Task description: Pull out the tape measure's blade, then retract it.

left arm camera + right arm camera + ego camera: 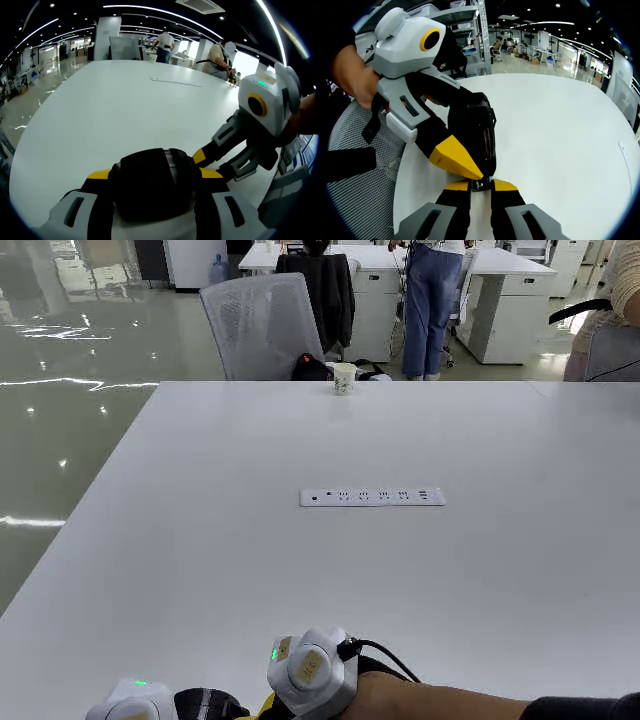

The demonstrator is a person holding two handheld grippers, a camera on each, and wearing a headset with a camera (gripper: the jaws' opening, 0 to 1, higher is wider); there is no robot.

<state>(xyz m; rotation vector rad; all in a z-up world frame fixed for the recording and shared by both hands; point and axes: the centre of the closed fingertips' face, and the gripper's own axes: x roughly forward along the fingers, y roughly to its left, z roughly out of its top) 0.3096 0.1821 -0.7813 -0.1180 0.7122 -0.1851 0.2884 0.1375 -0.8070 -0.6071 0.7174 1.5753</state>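
Now L gripper [155,174] clamps the black tape measure [477,125] over the white table [560,130], near edge. R gripper [481,188], jaws nearly together, pinches the blade tip [481,183] at the case.

Head view looks down along the table [200,540] from its near edge. Both gripper views sit close behind their jaws, facing each other, sharing the tape measure [152,190] at lower centre.

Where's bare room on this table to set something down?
Bare table either side of the power strip, between it and the paper cup, and in front of it. Crowded at the near edge: left gripper and right gripper on the tape measure.
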